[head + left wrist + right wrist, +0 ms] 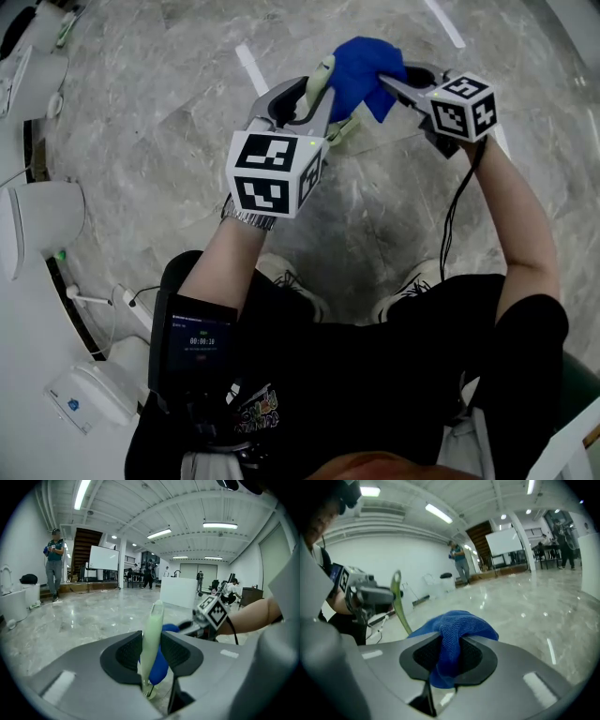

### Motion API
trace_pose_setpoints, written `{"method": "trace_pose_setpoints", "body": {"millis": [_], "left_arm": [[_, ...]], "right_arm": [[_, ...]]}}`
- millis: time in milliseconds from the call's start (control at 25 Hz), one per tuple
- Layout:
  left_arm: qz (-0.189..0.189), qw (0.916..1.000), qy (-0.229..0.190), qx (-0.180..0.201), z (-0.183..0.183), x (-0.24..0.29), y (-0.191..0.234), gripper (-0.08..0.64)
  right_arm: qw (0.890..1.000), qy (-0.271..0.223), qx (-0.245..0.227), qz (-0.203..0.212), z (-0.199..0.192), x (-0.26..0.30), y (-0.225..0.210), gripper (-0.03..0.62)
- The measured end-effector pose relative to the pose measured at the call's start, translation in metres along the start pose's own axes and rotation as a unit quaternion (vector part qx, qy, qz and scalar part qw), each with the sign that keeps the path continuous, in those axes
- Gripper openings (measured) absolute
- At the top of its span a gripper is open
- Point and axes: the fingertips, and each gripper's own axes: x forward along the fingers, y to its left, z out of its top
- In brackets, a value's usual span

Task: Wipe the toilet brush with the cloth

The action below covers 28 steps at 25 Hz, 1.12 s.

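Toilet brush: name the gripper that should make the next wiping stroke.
Right: the right gripper is shut on the blue cloth; the left gripper only clamps the toilet brush handle, probably steadying it.

Open-plan lab hall: marble floor (169, 103), whiteboard (103, 558)

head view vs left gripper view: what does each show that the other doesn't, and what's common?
Head view only: the person's shoes, a screen at the waist, and the marker cube on the left gripper.
Left gripper view only: its jaws pressed on the brush handle, plus a whiteboard and a standing person.
Both: the blue cloth clamped in the right gripper, beside the handle.
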Motion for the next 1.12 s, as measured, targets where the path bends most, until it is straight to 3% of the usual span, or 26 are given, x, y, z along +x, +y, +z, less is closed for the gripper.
{"method": "trace_pose_setpoints", "body": {"millis": [80, 200, 280, 360, 400, 480, 600, 680, 880, 1000, 1120], "left_arm": [[-0.001, 1.0000, 0.001, -0.004, 0.000, 0.000, 0.001, 0.135], [-0.006, 1.0000, 0.002, -0.006, -0.002, -0.001, 0.000, 0.137], [-0.007, 1.0000, 0.002, -0.007, -0.002, -0.001, 0.000, 0.137], [-0.008, 0.9999, 0.001, -0.008, 0.000, 0.000, 0.000, 0.137], [-0.008, 0.9999, 0.002, -0.008, 0.000, 0.000, 0.000, 0.137], [-0.010, 0.9999, 0.003, -0.006, 0.001, 0.001, -0.001, 0.138], [-0.011, 0.9999, 0.006, 0.001, 0.001, 0.002, -0.004, 0.137], [-0.008, 0.9999, 0.009, 0.005, 0.001, 0.002, -0.003, 0.135], [-0.003, 0.9999, 0.015, 0.005, 0.005, -0.001, 0.002, 0.133], [-0.002, 0.9999, -0.005, 0.011, 0.018, -0.008, 0.001, 0.137], [0.001, 0.9988, -0.017, 0.046, 0.028, -0.013, -0.003, 0.160]], "right_arm": [[0.995, 0.096, -0.001, -0.005, -0.067, 0.008, -0.012, 0.086], [0.976, 0.216, -0.024, 0.025, -0.159, 0.010, -0.001, 0.086], [0.961, 0.264, -0.032, 0.071, -0.197, 0.011, 0.027, 0.086], [0.953, 0.278, -0.036, 0.118, -0.210, 0.019, 0.063, 0.086], [0.953, 0.269, -0.039, 0.132, -0.207, 0.026, 0.080, 0.086], [0.964, 0.224, -0.032, 0.136, -0.183, 0.045, 0.106, 0.086], [0.984, 0.123, 0.008, 0.126, -0.125, 0.062, 0.128, 0.086], [0.990, 0.053, 0.020, 0.128, -0.081, 0.058, 0.137, 0.086], [0.987, -0.067, -0.035, 0.141, 0.001, 0.021, 0.156, 0.086], [0.984, -0.093, -0.067, 0.140, 0.022, 0.004, 0.161, 0.086], [0.983, -0.104, -0.070, 0.133, 0.031, -0.004, 0.158, 0.086]]}}
